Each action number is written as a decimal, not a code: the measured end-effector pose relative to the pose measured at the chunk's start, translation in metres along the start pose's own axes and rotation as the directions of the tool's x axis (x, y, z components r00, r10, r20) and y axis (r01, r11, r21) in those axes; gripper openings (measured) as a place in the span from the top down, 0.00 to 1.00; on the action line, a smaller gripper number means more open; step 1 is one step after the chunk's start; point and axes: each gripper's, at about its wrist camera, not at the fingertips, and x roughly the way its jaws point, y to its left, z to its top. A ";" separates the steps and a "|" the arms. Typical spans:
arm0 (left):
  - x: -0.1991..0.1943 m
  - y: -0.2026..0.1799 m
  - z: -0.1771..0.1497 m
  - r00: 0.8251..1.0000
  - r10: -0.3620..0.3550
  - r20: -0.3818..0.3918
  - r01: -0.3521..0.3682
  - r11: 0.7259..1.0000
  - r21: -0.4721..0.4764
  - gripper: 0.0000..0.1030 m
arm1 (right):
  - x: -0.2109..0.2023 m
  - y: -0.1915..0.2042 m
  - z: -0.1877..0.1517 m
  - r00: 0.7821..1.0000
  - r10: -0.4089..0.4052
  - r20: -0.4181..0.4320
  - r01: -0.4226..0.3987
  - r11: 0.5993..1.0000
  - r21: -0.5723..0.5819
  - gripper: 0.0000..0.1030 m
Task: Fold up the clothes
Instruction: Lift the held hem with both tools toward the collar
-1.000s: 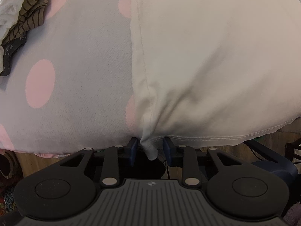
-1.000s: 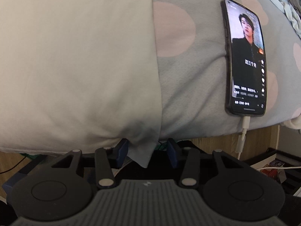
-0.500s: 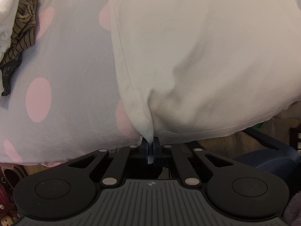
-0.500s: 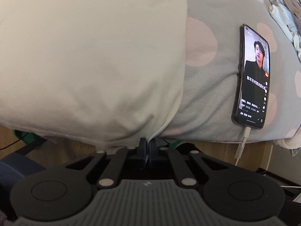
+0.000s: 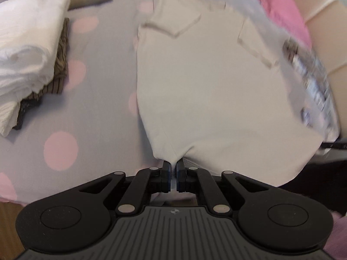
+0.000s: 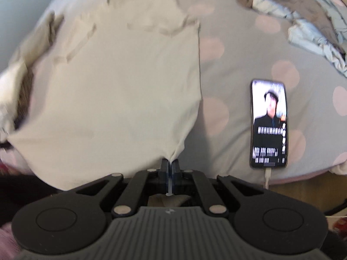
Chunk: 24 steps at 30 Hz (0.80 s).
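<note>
- Left tongs (image 5: 172, 174) pinch the shirt (image 5: 206, 91) hem at 6 o'clock.
- Right tongs (image 6: 170, 173) pinch the shirt's other corner.
- Phone (image 6: 269, 124) lies on the bed (image 6: 234, 69) at 3 o'clock.

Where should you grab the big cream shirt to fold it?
By its two bottom corners, coming from the near edge of the bed. The cream shirt lies flat with its hem nearest, so both corners stick out within reach. The left gripper pinches one corner and the right gripper the other, which looks right for lifting the hem toward the collar.
</note>
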 end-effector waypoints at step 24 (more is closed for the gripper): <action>0.013 -0.021 0.257 0.952 0.099 0.290 -0.091 0.995 -0.043 0.98 | 0.030 0.033 0.264 0.950 -0.059 0.307 0.046 0.998 0.048 0.97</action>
